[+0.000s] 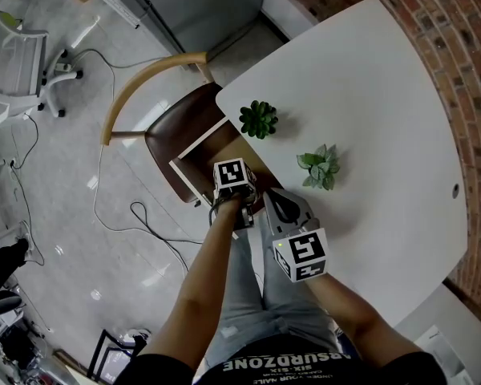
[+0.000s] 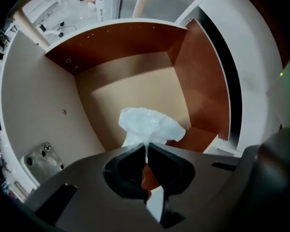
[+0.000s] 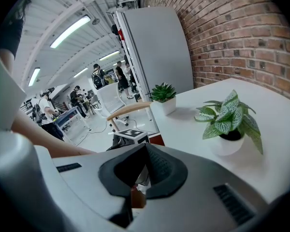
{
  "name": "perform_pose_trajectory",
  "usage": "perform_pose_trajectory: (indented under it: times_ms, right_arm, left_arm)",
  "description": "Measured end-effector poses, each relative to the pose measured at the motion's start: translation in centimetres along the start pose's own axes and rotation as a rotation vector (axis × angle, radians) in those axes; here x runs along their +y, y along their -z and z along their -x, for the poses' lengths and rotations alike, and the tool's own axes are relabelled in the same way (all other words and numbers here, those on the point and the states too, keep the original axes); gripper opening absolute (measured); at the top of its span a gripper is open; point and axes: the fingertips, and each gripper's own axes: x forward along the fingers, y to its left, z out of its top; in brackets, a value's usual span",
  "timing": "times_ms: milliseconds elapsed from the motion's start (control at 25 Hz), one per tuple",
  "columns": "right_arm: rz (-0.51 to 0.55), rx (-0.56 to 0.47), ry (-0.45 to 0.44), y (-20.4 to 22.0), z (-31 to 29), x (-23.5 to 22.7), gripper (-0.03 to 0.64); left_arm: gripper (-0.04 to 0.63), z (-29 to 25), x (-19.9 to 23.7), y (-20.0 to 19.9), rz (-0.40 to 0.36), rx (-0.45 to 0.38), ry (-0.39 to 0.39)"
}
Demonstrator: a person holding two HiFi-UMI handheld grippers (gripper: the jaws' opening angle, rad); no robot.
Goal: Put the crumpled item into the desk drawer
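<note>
The crumpled item (image 2: 150,126), a wad of thin white film, hangs from my left gripper (image 2: 146,147), which is shut on a pinch of it. It dangles inside the open desk drawer (image 2: 135,83), just above the tan bottom, between brown side walls. In the head view the left gripper (image 1: 233,186) points steeply down over the drawer (image 1: 229,151) at the desk's edge; the item is hidden there. My right gripper (image 1: 268,196) hovers beside it over the desk's rim. The right gripper view shows the right gripper (image 3: 145,147) shut with nothing between its jaws.
On the white desk (image 1: 377,95) stand a dark green plant (image 1: 259,119) and a pale-leaved plant (image 1: 321,167) in small pots. A chair with a curved wooden back (image 1: 148,83) sits just beyond the drawer. A brick wall (image 1: 457,46) borders the desk. Cables lie on the floor.
</note>
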Motion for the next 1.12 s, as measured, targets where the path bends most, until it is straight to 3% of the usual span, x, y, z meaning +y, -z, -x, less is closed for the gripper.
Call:
perform_pose_trajectory:
  times_ms: [1120]
  right_arm:
    - [-0.013, -0.012, -0.009, 0.1, 0.1, -0.6, -0.002]
  left_arm:
    - [0.011, -4.8, 1.4, 0.1, 0.038, 0.077, -0.030]
